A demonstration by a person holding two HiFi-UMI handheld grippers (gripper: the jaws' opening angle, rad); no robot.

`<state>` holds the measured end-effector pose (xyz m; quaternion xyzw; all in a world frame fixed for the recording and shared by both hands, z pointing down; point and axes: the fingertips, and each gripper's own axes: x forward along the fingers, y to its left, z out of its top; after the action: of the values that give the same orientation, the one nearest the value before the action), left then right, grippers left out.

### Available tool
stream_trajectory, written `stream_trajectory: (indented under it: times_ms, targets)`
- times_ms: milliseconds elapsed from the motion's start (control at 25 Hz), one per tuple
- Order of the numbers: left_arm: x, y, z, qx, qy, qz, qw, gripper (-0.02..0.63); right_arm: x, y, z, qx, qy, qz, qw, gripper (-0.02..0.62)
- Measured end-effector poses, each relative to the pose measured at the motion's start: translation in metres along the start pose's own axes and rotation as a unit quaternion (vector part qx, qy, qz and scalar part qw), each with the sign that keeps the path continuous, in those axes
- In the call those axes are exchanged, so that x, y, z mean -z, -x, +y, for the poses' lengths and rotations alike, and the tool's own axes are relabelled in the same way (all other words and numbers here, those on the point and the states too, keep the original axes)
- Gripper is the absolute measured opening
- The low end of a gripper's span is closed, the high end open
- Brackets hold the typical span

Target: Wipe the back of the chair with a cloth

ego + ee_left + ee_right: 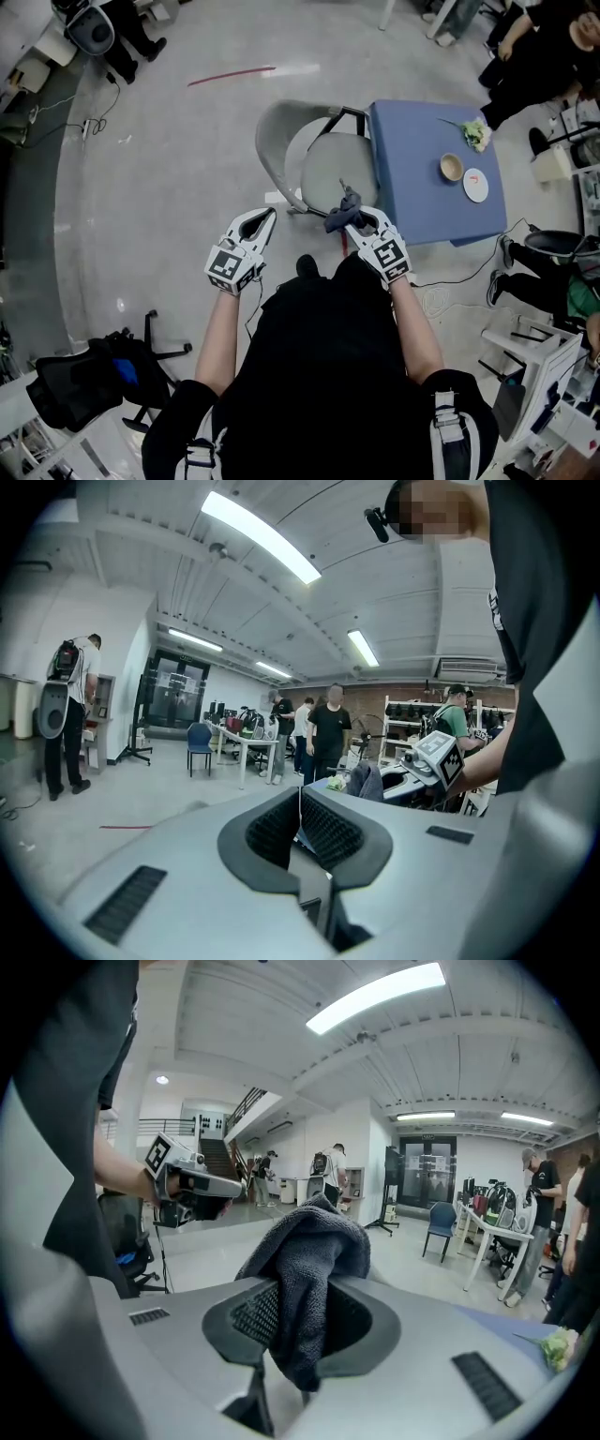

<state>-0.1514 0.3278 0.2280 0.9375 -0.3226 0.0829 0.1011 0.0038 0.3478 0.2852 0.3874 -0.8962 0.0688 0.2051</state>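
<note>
Dark grey terry cloth is pinched by the right gripper; the left gripper is pressed together, empty. Wiping is not yet started: the grey plastic chair back must be reached.

table-side edge of chair was hidden by blue table, pinched part of cloth was buried between right gripper jaws, bystander in black was cut off at top-right corner, red mark on plate was too small to read

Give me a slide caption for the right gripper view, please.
Right gripper clamps a dark grey cloth between its jaws, with the left gripper visible beyond it.
</note>
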Motion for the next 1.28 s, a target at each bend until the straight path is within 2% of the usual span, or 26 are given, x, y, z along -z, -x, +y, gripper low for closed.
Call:
stream_trajectory:
  times_ms: [280, 440, 640, 920, 1120, 1280]
  targets:
    - [-0.004, -0.002, 0.013, -0.008, 0.002, -0.002, 1.0000, 0.025, -0.003, -0.013, -0.007, -0.009, 0.006, 0.008, 1.000, 0.114]
    - [-0.004, -0.004, 0.023, -0.025, 0.004, -0.002, 0.9997, 0.025, -0.005, -0.023, -0.016, -0.023, 0.012, 0.007, 1.000, 0.115]
    - [-0.008, -0.013, 0.034, -0.054, 0.009, -0.003, 0.9985, 0.025, -0.011, -0.041, -0.038, -0.048, 0.023, 0.004, 0.999, 0.115]
    - [-0.008, -0.053, 0.057, -0.088, 0.015, 0.011, 0.9959, 0.025, -0.012, -0.076, -0.082, -0.091, 0.034, 0.000, 0.995, 0.115]
    - [-0.019, -0.068, 0.066, -0.109, 0.021, 0.013, 0.9937, 0.025, -0.016, -0.088, -0.093, -0.127, 0.043, 0.008, 0.991, 0.115]
    - [-0.031, -0.085, 0.078, -0.131, 0.025, 0.019, 0.9909, 0.025, -0.020, -0.096, -0.118, -0.142, 0.041, 0.007, 0.989, 0.115]
